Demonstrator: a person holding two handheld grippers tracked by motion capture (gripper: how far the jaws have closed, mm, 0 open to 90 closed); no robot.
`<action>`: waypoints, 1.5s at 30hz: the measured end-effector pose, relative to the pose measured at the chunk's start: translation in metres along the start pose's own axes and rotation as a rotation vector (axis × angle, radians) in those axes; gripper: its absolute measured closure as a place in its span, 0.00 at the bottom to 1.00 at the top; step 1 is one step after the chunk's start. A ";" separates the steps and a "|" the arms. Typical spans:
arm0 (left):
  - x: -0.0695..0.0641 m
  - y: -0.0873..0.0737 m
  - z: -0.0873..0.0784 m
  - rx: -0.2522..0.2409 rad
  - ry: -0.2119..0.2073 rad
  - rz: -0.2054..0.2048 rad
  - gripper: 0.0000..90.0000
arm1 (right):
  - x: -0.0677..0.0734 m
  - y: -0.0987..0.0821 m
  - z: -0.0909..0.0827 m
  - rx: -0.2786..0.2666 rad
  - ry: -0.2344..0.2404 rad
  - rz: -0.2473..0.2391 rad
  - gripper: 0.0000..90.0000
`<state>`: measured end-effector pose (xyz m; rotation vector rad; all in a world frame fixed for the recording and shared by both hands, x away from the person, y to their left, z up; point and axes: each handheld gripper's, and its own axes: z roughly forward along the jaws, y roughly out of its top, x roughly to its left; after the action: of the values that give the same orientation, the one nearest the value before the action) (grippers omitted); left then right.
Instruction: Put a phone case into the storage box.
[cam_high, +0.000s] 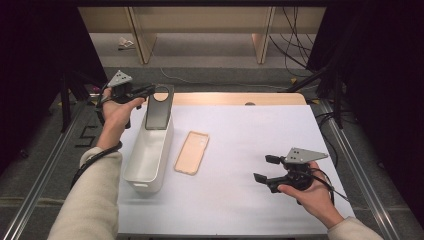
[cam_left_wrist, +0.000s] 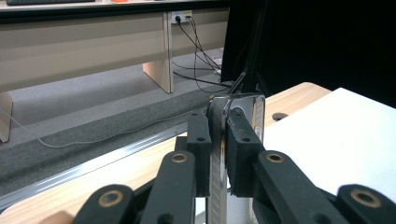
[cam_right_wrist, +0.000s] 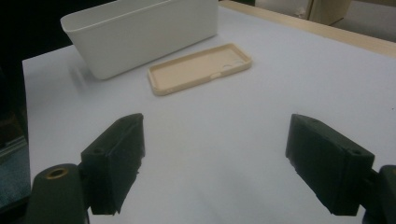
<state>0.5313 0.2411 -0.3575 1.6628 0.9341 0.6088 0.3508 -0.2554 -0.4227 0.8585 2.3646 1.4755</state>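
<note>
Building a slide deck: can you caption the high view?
Left gripper holds a dark phone upright over a white bin; open right gripper waits beside a beige phone case.

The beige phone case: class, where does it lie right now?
In the high view the beige phone case lies flat on the white table, just right of the white bin, well left of the open right tongs.

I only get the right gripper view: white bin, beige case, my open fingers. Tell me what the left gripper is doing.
Observer: The left gripper is shut on a dark phone, held upright.
Operator: Give me the phone's place against the bin.
Observer: It stands at the far end of the white bin; its lower edge seems just inside the rim.
Operator: Describe the grip.
Observer: In the left gripper view the fingers press the phone's two flat faces.
</note>
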 end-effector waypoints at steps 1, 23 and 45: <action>0.000 -0.001 0.001 0.002 -0.002 0.002 0.90 | 0.000 0.000 0.000 -0.001 -0.001 0.000 0.23; 0.008 -0.016 0.008 0.032 0.011 -0.026 0.90 | 0.000 0.000 0.000 0.000 0.004 -0.003 0.23; 0.014 -0.030 0.012 0.054 0.029 -0.057 0.90 | 0.000 0.000 0.000 0.002 0.005 -0.005 0.23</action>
<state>0.5402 0.2500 -0.3907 1.6732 1.0236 0.5746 0.3508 -0.2551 -0.4230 0.8504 2.3707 1.4749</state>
